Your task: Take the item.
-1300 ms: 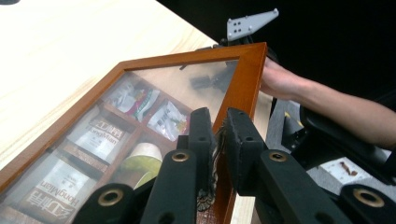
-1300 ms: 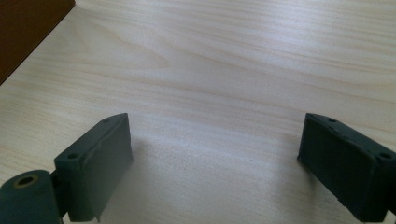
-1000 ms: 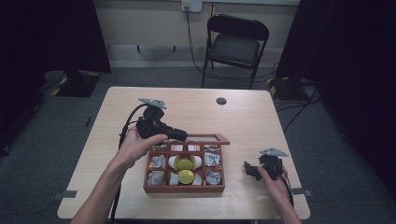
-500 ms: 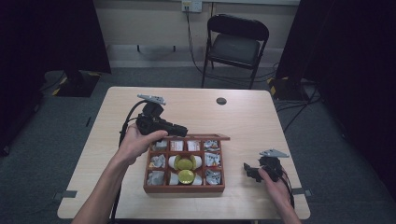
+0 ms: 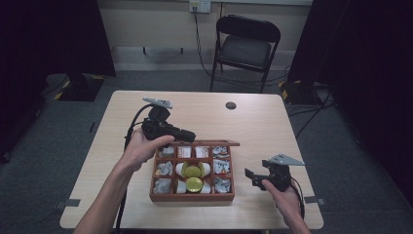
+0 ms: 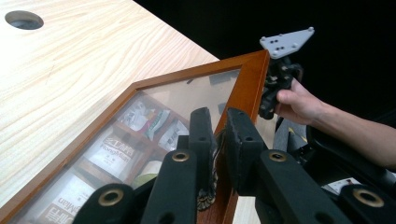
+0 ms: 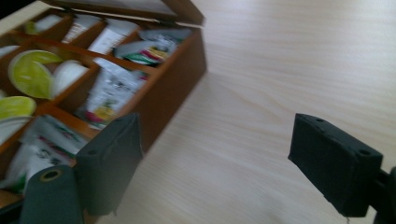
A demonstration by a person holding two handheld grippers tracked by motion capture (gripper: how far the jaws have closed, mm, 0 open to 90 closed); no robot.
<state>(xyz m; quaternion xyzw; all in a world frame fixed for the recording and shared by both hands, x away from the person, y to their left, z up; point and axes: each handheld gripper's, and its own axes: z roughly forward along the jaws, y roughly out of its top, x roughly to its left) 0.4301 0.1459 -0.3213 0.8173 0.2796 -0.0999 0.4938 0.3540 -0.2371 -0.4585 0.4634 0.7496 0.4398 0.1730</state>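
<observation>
Wooden glass-paned lid of the brown compartmented tea box, at worktop centre, is pinched at its frame by the left tongs, presumably to keep it raised. Right tongs, at 3 o'clock, have just been closing, still spread, nothing between.

The table is pale wood with a fine straight grain and a smooth, faintly satin top. The compartment box is reddish-brown wood with a varnished, slightly glossy finish. Its lid is a frame of the same wood around a clear pane that reflects light, though glass or plastic cannot be told apart. The sachets inside look like glossy printed foil or paper. The left gripper has matt black jaws with brass-coloured rivets. The right gripper bears 2 matt black pads with a soft, rubbery look.
</observation>
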